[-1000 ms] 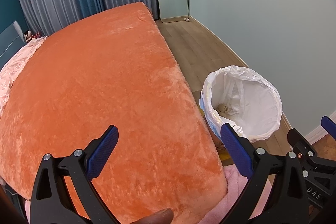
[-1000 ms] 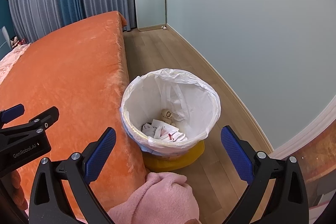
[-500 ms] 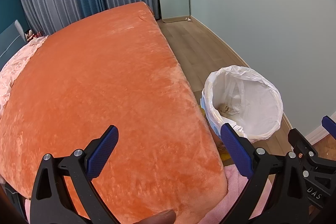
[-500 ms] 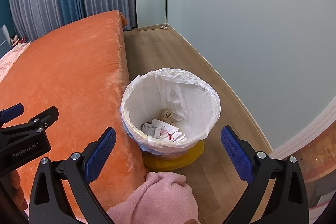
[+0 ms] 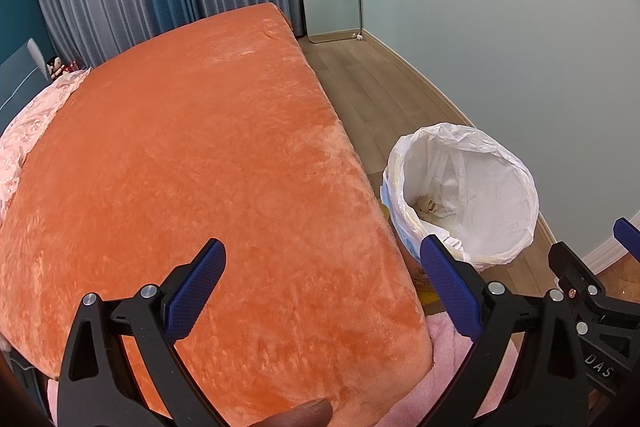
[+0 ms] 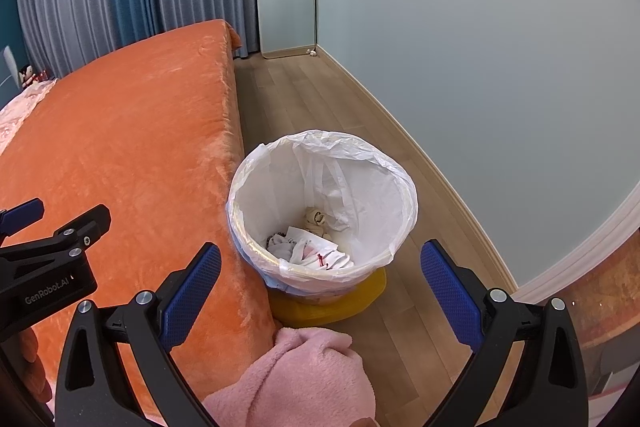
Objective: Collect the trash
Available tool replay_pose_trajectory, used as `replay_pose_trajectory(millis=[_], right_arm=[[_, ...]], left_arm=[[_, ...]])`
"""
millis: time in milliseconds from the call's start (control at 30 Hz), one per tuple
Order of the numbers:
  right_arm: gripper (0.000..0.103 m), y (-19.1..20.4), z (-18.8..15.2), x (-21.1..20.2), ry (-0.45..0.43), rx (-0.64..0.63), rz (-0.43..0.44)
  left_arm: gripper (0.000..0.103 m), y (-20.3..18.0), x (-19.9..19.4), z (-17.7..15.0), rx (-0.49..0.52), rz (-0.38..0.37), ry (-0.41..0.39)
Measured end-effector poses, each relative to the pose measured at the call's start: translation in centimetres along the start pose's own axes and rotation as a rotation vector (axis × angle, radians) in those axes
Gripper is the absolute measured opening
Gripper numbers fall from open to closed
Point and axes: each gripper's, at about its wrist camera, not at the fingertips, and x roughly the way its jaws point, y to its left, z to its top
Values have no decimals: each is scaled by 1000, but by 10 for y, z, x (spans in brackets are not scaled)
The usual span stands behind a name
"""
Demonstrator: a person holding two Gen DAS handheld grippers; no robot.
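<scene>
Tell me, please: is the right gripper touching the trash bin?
Apart. In the right wrist view the right gripper hangs open above the trash bin, its fingers on either side of it, clear of the white bag.

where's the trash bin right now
The trash bin stands on the wood floor against the orange bed, centre of the right wrist view and right of the bed in the left wrist view.

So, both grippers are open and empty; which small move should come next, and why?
Probably turn to search elsewhere for trash: the left gripper and right gripper hold nothing, the orange bed shows no litter, and the lined bin already holds scraps.
</scene>
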Motion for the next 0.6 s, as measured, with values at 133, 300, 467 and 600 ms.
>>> replay_pose_trajectory(millis=[133, 300, 467, 600], right_arm=[[96, 0, 0, 0, 1, 0, 0], [96, 0, 0, 0, 1, -1, 2], [96, 0, 0, 0, 1, 0, 2], [96, -1, 0, 1, 1, -1, 1]], left_arm=[[93, 0, 0, 0, 1, 2, -2], [93, 0, -1, -1, -2, 3, -4], [93, -2, -3, -2, 9, 3, -14], [93, -3, -3, -2, 10, 5, -14]])
